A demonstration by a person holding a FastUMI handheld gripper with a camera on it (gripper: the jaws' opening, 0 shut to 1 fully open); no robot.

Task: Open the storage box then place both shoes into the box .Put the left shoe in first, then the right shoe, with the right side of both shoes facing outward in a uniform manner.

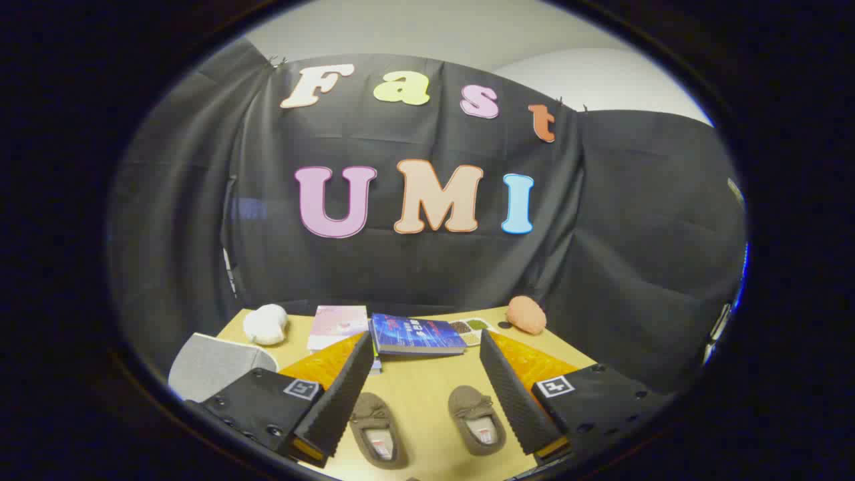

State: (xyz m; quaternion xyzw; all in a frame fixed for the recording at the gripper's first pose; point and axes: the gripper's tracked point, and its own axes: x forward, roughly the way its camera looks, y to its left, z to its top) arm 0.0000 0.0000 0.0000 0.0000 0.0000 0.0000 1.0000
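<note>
- Gripper [425,394] spread wide, holding nothing; hangs above the table [427,387].
- Fingers [344,394] angle out to either side, touching nothing.
- Two brown shoes lie between the fingers on the table, side by side and apart, toes pointing away, openings up.
- Left shoe [378,427] near the left finger; right shoe [475,417] near the right finger. Neither shoe is touching a finger.
- Orange mat [528,364] lies under both fingers' outer sides, partly hidden by them.
- Beyond the fingers, mid-table: blue book [415,334] stacked on something, can't tell what.
- Pink book [338,325] just left of the blue book.
- White plush [266,324] at the far-left table corner.
- Orange plush [526,314] at the far-right edge, a small tray [471,329] with compartments beside it.
- Grey box [214,364] at the left table edge, beside the left finger's mount; can't tell whether open or closed.
- Black cloth wall [628,267] behind the table.
</note>
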